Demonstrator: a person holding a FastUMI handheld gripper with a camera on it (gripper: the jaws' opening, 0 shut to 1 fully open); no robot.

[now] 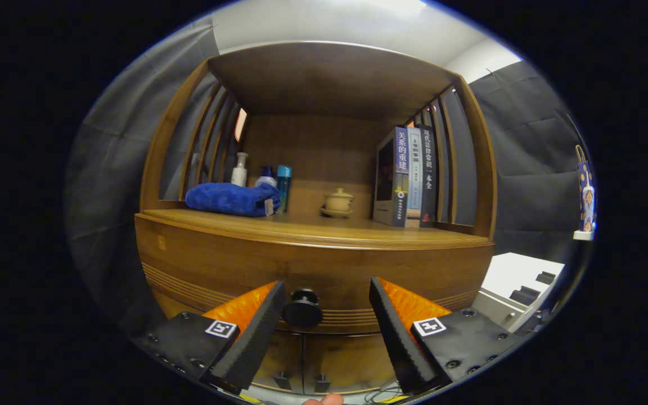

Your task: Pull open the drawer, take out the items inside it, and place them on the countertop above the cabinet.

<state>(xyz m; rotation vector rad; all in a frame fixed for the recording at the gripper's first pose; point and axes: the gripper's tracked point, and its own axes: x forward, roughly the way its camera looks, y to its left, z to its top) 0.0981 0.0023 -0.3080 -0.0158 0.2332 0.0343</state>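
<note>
gripper [327, 298]: spread wide, grasping nothing | round dark drawer knob [302, 307]: between the fingers, nearer the left one, stem pointing out toward the camera | closed wooden drawer front [217, 264]: long axis horizontal, under the wooden countertop [313, 228]

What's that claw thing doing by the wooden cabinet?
A person is holding a gripper up to the cabinet's drawer. Its two fingers are open, with the round black knob between them, nearer one finger, not squeezed yet. The drawer is closed. Up on the countertop sit a blue towel, a small teapot and some books.
</note>
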